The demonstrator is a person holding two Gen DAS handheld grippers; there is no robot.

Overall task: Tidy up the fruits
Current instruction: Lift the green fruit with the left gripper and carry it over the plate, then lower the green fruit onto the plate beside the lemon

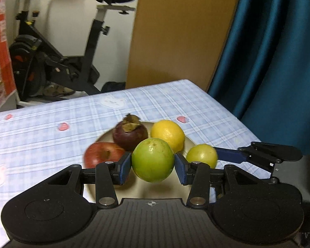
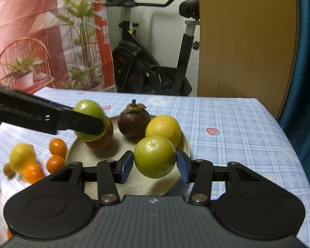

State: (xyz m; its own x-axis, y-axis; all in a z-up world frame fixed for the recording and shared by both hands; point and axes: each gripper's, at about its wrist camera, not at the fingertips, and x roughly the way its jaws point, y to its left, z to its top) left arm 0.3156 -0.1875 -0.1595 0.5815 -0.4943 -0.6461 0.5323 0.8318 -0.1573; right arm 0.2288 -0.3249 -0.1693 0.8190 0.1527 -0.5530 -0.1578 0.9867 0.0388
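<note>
Fruit sorting update: both my tongs are full right now. My left gripper [image 1: 153, 166] is closed on a green fruit [image 1: 153, 159], blue pads touching it on either side, and it's held up off the plate [image 1: 167, 188] rather than sitting in it. My right gripper [image 2: 155, 164] has a second green fruit [image 2: 154, 156] pinched the same way, over the near right part of the plate [image 2: 80, 153].

From the left wrist view the right tong comes in from the right with its green one [image 1: 202, 155] at the plate's right edge. From the right wrist view the left tong [image 2: 88, 122] reaches in from the left, with its green fruit [image 2: 88, 108] held just above the red apple [image 2: 102, 141].

On the plate: red apple [image 1: 102, 154] on the left, mangosteen [image 1: 130, 132] at the back, and a yellow lemon [image 1: 167, 135] right next to it.

Left of the plate on the blue checked tablecloth [image 2: 237, 124] there's another lemon [image 2: 21, 157] and some small oranges [image 2: 56, 155] sitting close together. They're a bit blurry, so I can't tell if any are touching.
</note>
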